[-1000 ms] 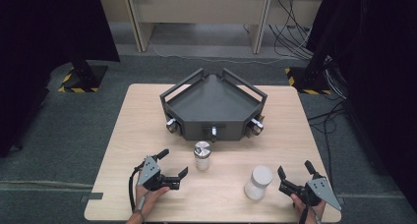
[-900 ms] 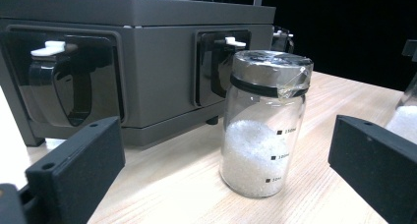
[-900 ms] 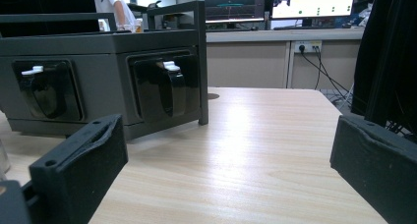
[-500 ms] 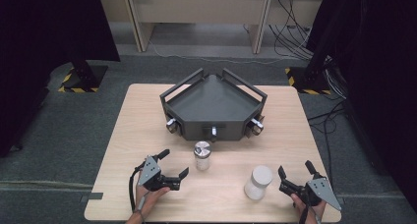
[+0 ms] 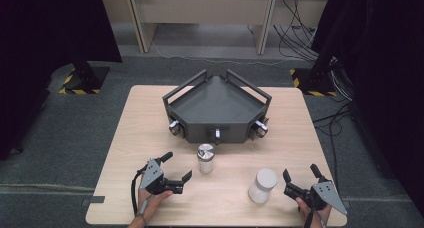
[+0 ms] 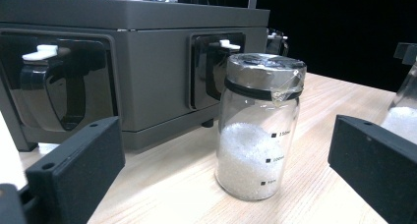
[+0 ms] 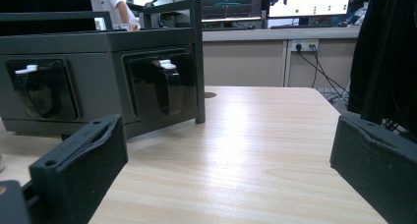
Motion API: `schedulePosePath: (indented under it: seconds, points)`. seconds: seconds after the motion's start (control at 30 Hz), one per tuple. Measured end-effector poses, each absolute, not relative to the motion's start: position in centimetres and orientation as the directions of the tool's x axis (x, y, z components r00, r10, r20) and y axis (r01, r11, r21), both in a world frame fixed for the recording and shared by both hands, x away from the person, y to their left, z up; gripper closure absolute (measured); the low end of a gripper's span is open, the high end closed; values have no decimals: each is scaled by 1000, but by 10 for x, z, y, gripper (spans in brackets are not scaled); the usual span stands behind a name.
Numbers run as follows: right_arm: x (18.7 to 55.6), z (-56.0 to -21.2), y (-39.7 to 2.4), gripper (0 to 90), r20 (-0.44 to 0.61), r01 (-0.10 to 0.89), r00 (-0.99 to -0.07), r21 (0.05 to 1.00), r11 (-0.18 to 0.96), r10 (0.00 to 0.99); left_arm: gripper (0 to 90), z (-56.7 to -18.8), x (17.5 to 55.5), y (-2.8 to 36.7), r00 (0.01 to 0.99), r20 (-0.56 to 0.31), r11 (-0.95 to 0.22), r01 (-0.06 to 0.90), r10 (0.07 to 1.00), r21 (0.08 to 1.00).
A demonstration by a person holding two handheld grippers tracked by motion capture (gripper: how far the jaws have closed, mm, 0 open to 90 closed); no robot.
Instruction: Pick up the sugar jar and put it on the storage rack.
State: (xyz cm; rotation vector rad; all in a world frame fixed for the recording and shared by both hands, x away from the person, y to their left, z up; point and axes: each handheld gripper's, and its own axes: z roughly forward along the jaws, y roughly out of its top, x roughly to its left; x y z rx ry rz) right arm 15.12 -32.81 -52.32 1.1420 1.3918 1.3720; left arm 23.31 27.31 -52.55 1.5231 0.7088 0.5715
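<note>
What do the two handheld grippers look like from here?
Both are black, with two blocky jaws each. The left gripper and right gripper each carry a grey three-cornered plate on top. A black cable trails from the left one. Small round holes mark the jaw tops.

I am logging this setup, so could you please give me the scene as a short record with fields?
table: light wood
station: grey three-sided unit at the table's far middle, taps on its front faces
foil jar: glass jar with a foil-covered top, upright, part full of white grains, in front of the station
white jar: jar with a white lid, upright, near the right gripper
left gripper: open, empty, aimed at the foil jar, apart from it
right gripper: open, empty, beside the white jar, not touching
</note>
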Motion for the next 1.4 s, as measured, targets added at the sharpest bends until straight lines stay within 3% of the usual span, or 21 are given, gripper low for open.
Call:
schedulePosePath:
  seconds: [1.4]
  points:
    - [151, -524, -330, 10, 30, 46, -196, 999, -21, 980, 0, -522, 239, 260, 704, -48, -25, 92, 708, 995]
